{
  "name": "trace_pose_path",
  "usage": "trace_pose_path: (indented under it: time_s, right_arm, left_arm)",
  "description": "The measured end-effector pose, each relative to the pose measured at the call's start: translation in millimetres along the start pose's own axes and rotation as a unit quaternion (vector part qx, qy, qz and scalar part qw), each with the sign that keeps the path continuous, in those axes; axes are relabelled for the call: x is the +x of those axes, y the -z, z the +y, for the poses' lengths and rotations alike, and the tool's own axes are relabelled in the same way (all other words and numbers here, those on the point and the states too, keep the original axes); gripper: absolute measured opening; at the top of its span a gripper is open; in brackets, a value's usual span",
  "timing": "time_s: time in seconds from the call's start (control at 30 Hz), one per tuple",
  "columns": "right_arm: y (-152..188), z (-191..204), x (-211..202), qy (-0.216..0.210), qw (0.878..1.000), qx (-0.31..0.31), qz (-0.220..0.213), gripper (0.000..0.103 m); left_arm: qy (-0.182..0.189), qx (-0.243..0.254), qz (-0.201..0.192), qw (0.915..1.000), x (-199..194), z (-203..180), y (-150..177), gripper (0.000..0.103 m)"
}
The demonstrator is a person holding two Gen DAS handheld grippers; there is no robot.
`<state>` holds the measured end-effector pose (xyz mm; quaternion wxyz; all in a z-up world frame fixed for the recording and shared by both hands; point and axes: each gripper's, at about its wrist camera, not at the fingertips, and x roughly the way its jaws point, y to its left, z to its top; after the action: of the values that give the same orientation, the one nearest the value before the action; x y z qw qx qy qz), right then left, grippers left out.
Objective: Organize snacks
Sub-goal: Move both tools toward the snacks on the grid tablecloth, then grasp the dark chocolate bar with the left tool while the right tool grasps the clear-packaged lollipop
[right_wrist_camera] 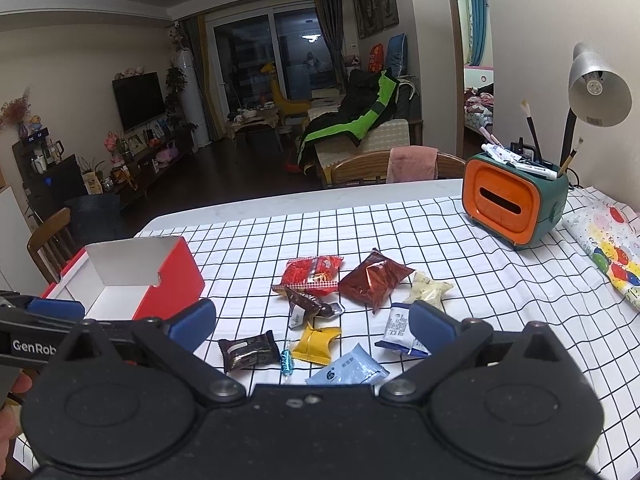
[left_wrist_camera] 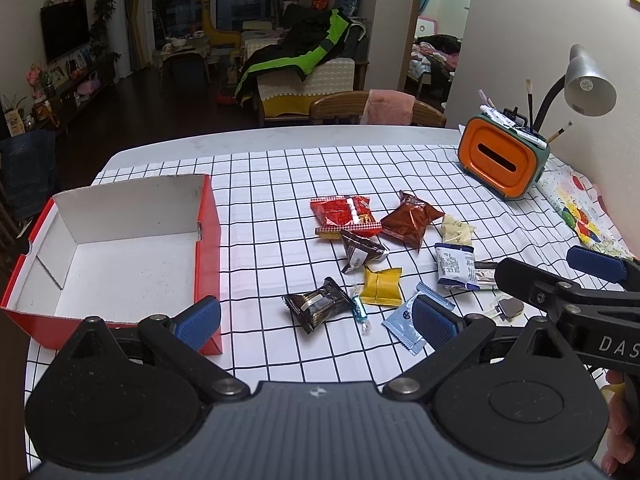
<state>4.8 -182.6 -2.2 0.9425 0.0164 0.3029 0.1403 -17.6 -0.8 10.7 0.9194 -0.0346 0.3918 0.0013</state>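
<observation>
Several snack packets lie loose on the checked tablecloth: a red packet (left_wrist_camera: 345, 216) (right_wrist_camera: 313, 274), a brown bag (left_wrist_camera: 410, 220) (right_wrist_camera: 372, 280), a yellow packet (left_wrist_camera: 382, 286) (right_wrist_camera: 316, 344), a dark chocolate packet (left_wrist_camera: 318, 308) (right_wrist_camera: 248, 352), a light blue sachet (left_wrist_camera: 406, 322) (right_wrist_camera: 346, 370) and a white-and-blue packet (left_wrist_camera: 454, 266) (right_wrist_camera: 396, 326). An empty red box (left_wrist_camera: 208, 236) (right_wrist_camera: 172, 280) with a white inside stands to their left. My left gripper (left_wrist_camera: 316, 322) is open above the near snacks. My right gripper (right_wrist_camera: 312, 326) is open too, holding nothing.
An orange and green pen holder (left_wrist_camera: 500, 156) (right_wrist_camera: 514, 200) and a grey desk lamp (left_wrist_camera: 588, 80) (right_wrist_camera: 598, 92) stand at the table's far right. A patterned wrapped roll (right_wrist_camera: 612, 252) lies along the right edge. A wooden chair (left_wrist_camera: 376, 110) sits behind the table.
</observation>
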Motion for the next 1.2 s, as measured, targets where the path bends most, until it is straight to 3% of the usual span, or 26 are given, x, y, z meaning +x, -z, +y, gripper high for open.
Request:
trace_pose_path:
  time_s: [0.53, 0.93, 1.2]
  right_arm:
    - [3.9, -25.8, 24.7, 0.029, 0.999, 0.028, 0.01, 0.103]
    - [28.6, -80.9, 66.0, 0.06, 0.993, 0.067, 0.075, 0.099]
    - [56.3, -102.9, 87.8, 0.09, 0.987, 0.057, 0.119, 0.097]
  left_arm:
    - [0.006, 0.032, 0.028, 0.9991, 41.2, -6.6, -14.5, 0.102]
    - [0.003, 0.098, 0.041, 0.9944, 89.7, -17.1, -14.0, 0.102]
    - [0.013, 0.165, 0.074, 0.9833, 133.9, -18.2, -10.2, 0.102]
